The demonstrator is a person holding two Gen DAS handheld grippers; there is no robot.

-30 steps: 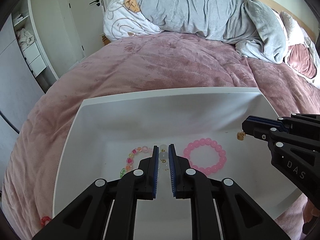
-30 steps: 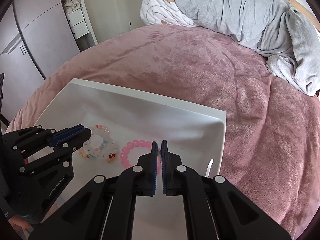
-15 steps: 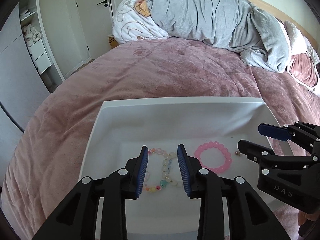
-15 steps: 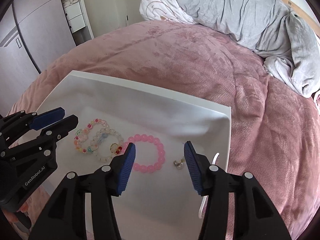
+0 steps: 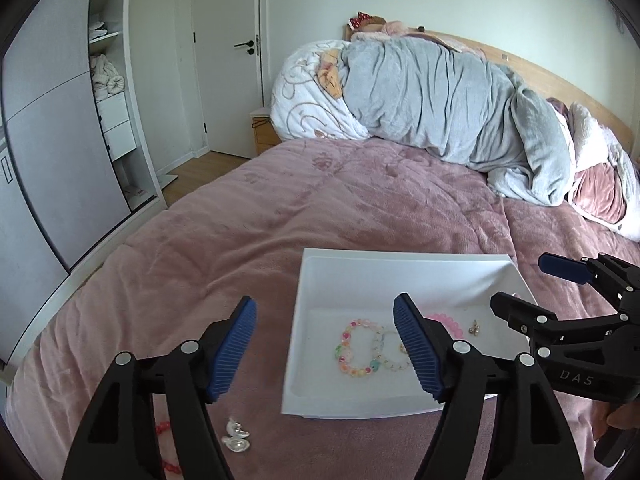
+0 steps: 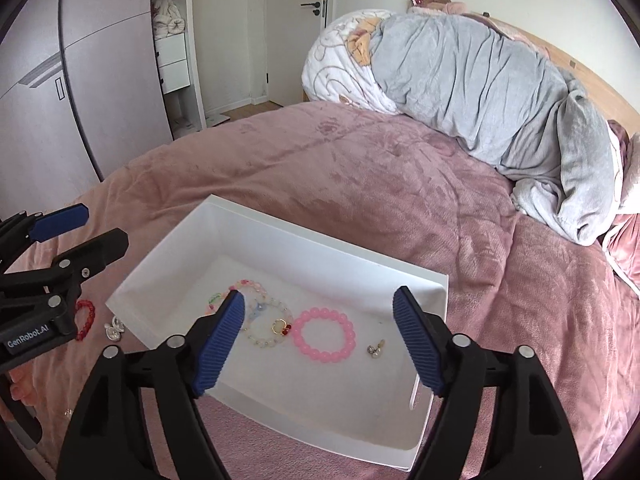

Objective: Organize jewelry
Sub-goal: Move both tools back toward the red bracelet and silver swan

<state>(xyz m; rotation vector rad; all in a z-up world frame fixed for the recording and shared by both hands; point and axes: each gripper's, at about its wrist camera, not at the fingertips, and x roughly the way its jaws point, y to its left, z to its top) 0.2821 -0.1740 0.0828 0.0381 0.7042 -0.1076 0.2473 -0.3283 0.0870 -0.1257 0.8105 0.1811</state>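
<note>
Both the left gripper [image 5: 325, 344] and the right gripper [image 6: 320, 338] are hovering spread and holding nothing; bracelets [image 6: 323, 334] are lying in the white tray [image 6: 280, 248].

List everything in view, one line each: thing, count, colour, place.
tray: 1, white, on the bed
pink bracelet: 1, pink, in the tray
mixed bracelets: about 3, pastel and clear, in the tray, left of the pink bracelet
earrings: small cluster, gold and pearl, in the tray, right of the pink bracelet
red bracelet: 1, red, on the bed left of the tray
clear trinket: 1, clear, on the bed left of the tray
bedspread: 1, pink
duvet: 1, grey, at the headboard
left gripper: open, empty
right gripper: open, empty
</note>
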